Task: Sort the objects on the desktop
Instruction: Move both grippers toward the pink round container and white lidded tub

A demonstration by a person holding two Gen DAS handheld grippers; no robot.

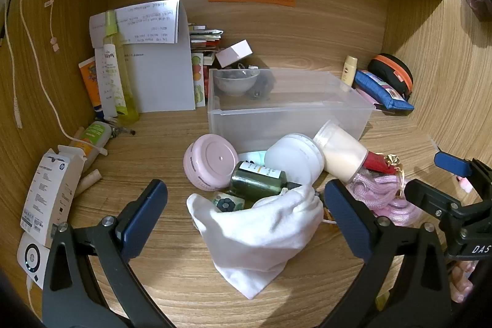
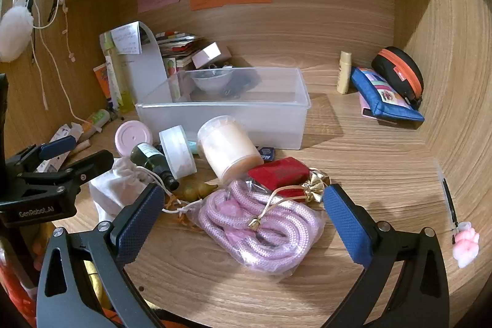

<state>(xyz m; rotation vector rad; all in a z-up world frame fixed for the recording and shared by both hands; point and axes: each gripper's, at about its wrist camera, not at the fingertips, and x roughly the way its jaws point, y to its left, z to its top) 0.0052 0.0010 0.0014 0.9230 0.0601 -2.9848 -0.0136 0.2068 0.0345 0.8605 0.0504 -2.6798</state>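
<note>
A heap of small items lies in front of a clear plastic bin [image 1: 215, 109] [image 2: 147, 116]. A white cloth pouch [image 1: 261, 235] [image 2: 117, 189] lies between the wide-apart jaws of my left gripper [image 1: 246, 202], untouched by them. Behind the pouch are a dark green bottle [image 1: 258, 180] [image 2: 150, 159], a pink round jar [image 1: 210, 160] [image 2: 133, 137], a white jar [image 1: 292, 159] [image 2: 178, 152] and a cream candle jar [image 1: 341, 152] [image 2: 227, 149]. My right gripper [image 2: 244, 205] is open around a bagged pink rope [image 2: 261, 229] [image 1: 384, 199]. A red box [image 2: 279, 174] lies behind the rope.
The bin holds a grey bowl [image 1: 235, 80] [image 2: 210, 80]. Bottles and papers [image 1: 160, 57] stand at the back left. A blue pouch [image 2: 384, 97] [image 1: 384, 91], a black-orange case [image 2: 399, 73] and a small yellow bottle [image 2: 344, 73] are at the back right. A pink charm [image 2: 466, 245] lies right.
</note>
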